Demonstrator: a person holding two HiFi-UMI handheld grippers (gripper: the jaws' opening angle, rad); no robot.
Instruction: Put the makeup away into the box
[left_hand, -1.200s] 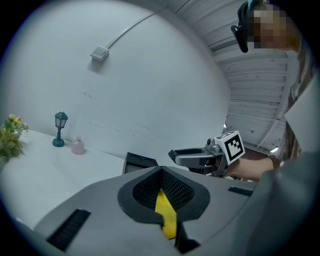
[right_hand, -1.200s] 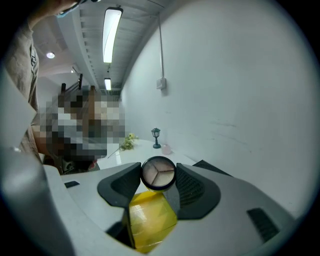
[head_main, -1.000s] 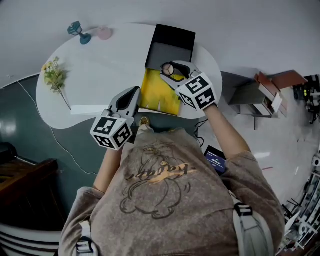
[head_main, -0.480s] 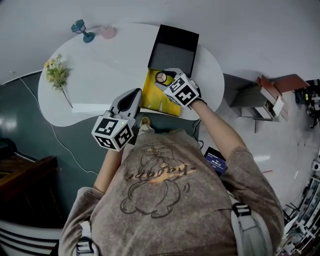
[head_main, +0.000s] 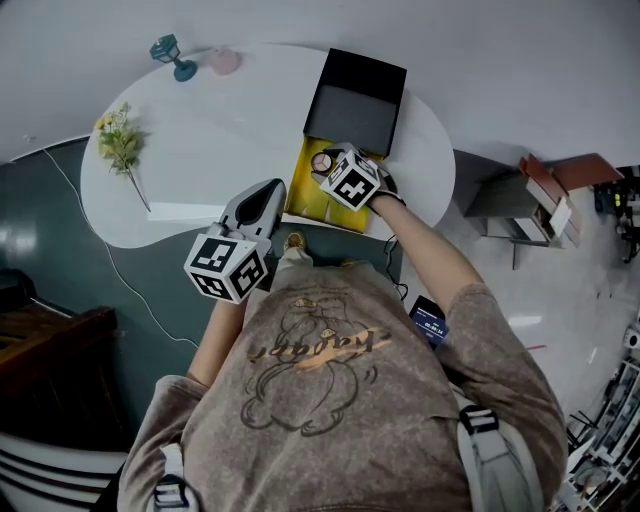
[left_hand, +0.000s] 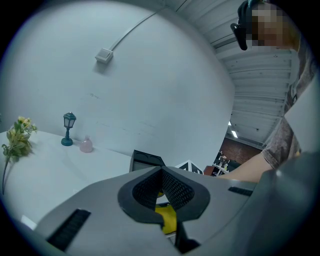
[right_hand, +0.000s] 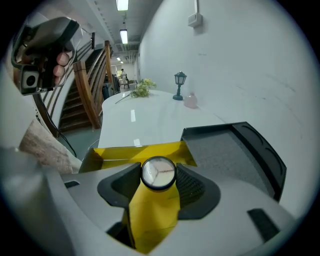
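Placement step — right gripper (right_hand: 159, 183) clamped on the round compact (right_hand: 159, 172), poised over the yellow box (right_hand: 136, 150); left gripper (left_hand: 161, 188) closed, empty. We should lower it inside the walls before releasing.

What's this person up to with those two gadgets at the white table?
A person is tidying makeup into a box using a hand-held claw in each hand. The right claw grips a small round compact over the yellow inside of the open box, not yet let go. The left claw is shut and empty, held near the front edge of the table.
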